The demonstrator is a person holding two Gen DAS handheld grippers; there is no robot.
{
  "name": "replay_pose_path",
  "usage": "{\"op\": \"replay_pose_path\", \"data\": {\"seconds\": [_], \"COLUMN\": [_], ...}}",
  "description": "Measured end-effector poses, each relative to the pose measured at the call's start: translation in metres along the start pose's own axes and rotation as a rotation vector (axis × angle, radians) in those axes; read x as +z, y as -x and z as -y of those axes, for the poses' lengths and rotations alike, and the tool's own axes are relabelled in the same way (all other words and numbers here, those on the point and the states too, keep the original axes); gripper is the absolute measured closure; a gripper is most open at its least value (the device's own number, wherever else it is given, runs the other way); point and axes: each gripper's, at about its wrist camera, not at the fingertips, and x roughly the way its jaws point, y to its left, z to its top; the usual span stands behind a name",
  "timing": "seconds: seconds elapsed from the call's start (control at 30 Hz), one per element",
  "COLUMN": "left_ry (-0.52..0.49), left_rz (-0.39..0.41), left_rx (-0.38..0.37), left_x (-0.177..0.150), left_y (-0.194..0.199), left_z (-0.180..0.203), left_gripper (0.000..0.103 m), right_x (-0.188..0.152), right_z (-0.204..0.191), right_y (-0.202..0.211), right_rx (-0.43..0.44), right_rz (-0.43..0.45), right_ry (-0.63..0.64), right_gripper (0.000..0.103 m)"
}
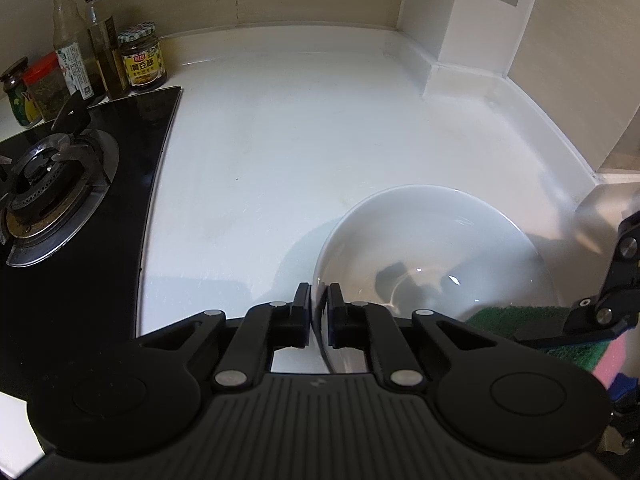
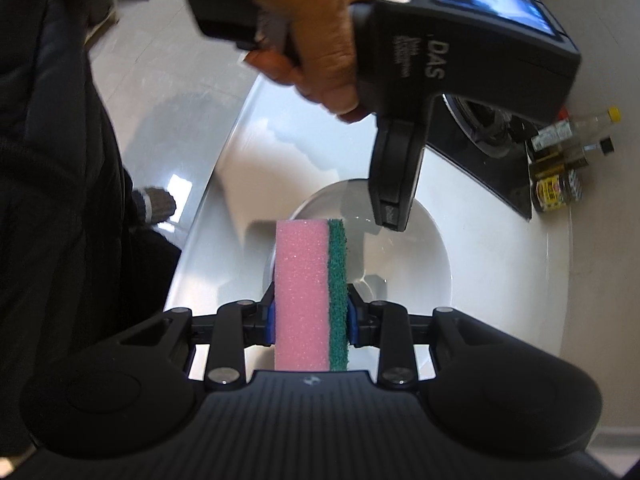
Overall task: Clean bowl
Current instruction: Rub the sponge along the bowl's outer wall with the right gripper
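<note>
Where white counter (image 1: 260, 152) borders black gas hob (image 1: 80, 200): white bowl (image 1: 440, 240) on counter, near rim pinched by left gripper (image 1: 319, 304); right gripper (image 2: 311, 316) clamped on pink-green sponge (image 2: 304, 292) above bowl.

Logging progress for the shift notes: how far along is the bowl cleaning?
Done: left gripper is shut on the white bowl's near rim, steadying it on the counter; right gripper clamps the pink-and-green sponge. In hand: sponge poised over the bowl. Left: the scrubbing itself; no suds visible.
</note>
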Motion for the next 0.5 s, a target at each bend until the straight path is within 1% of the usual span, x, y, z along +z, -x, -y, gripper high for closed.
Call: {"op": "replay_pose_path", "data": {"seconds": [0.07,0.17,0.23,0.37,0.5], "left_ry": [-0.019,-0.033,-0.009,0.026,0.108], "left_rz": [-0.002,0.000,-0.003,-0.004,0.006], "left_rx": [-0.002,-0.017,-0.033,-0.025,-0.048], "left_x": [0.002,0.004,0.005,-0.004,-0.015], "left_y": [-0.001,-0.003,-0.003,0.006,0.016], "left_z": [0.001,0.000,-0.003,-0.004,-0.010], "left_gripper": [0.096,0.095,0.095,0.095,0.088], "right_x": [-0.002,-0.003,-0.002,-0.002,-0.003], "right_z": [-0.007,-0.013,-0.014,-0.015,-0.012], "right_y": [-0.002,-0.004,-0.005,-0.006,-0.008], "right_rx": [-0.023,-0.051,-0.057,-0.054,-0.052], "right_rz": [-0.020,-0.044,-0.043,-0.043,-0.031], "right_ry": [0.070,0.131,0.126,0.111,0.098], "right_gripper": [0.075,0.075,0.075,0.075,0.075]}}
